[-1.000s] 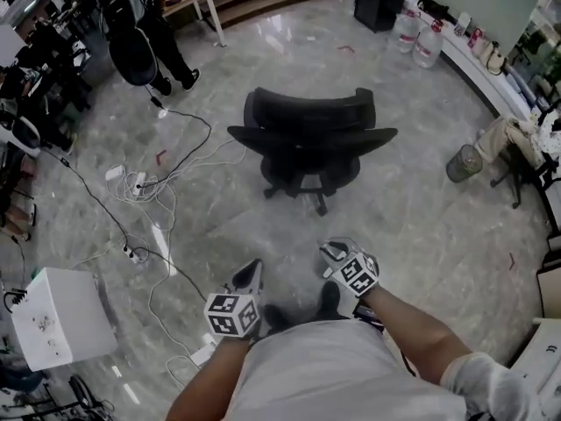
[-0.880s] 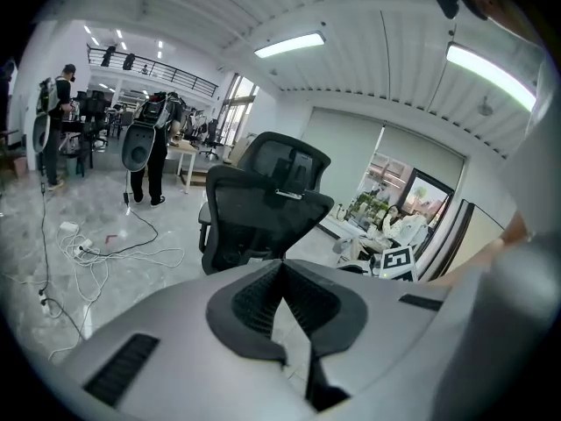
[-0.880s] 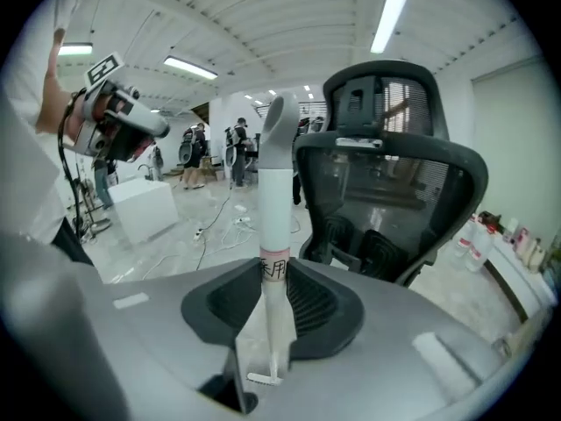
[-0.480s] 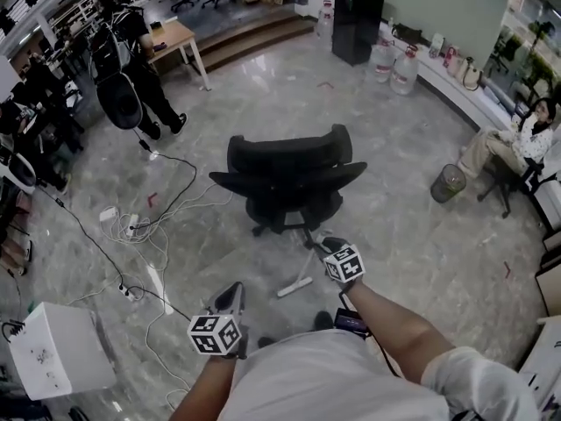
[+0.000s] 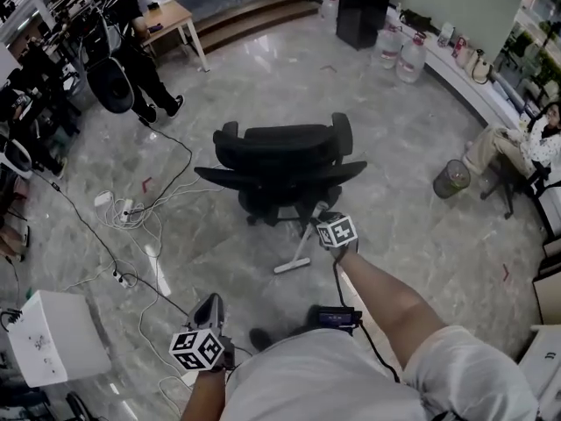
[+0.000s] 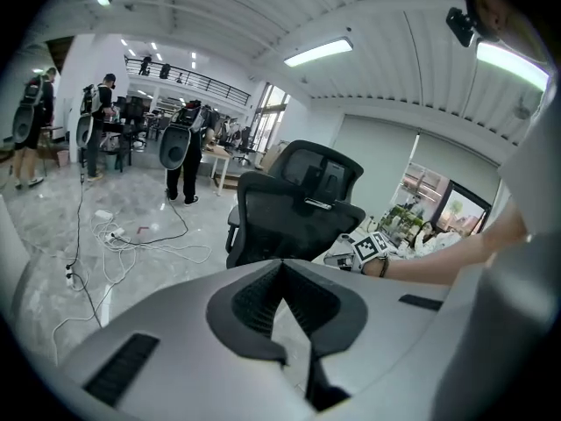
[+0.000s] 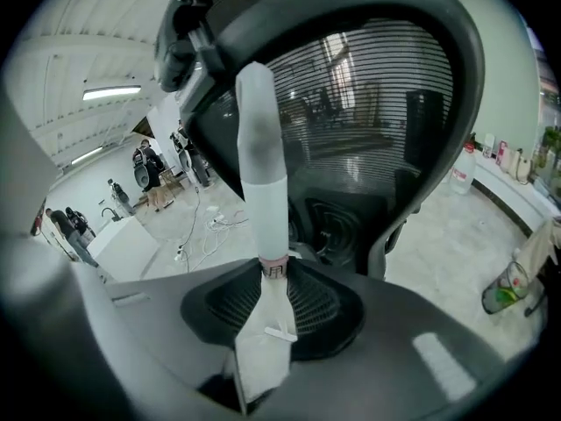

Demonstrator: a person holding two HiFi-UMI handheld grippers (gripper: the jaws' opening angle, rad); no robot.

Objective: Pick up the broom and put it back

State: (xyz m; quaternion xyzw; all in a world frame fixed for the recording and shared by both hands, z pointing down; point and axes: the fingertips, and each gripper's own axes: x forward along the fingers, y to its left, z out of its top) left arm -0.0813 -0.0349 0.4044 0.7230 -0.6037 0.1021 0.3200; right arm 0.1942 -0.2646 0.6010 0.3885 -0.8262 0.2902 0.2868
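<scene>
The broom [image 5: 302,248] is in the right claw [image 5: 318,213], whose jaws are clamped on its white handle [image 7: 260,165]. In the right gripper view the handle runs up from between the pads across the mesh back of the chair. In the head view the handle slants down and left from the claw to the pale broom head, which is low at the grey marbled floor [image 5: 421,244] at centre frame. I cannot tell whether the head touches the floor. At the lower left of the head view the left claw [image 5: 210,305] is held close to the person's body. Its jaws are together with nothing between them, as the left gripper view [image 6: 280,266] shows. Just beyond the broom stands a black office chair [image 5: 285,160], its back toward the person. To the left, white and black cables [image 5: 140,209] trail over the floor, and a white box [image 5: 48,336] sits at the lower left edge. Farther off, a wire waste bin [image 5: 451,178] stands at the right beside a seated person [image 5: 526,147]. Water jugs [image 5: 399,51] and a standing person [image 5: 131,51] are along the top of the frame.
</scene>
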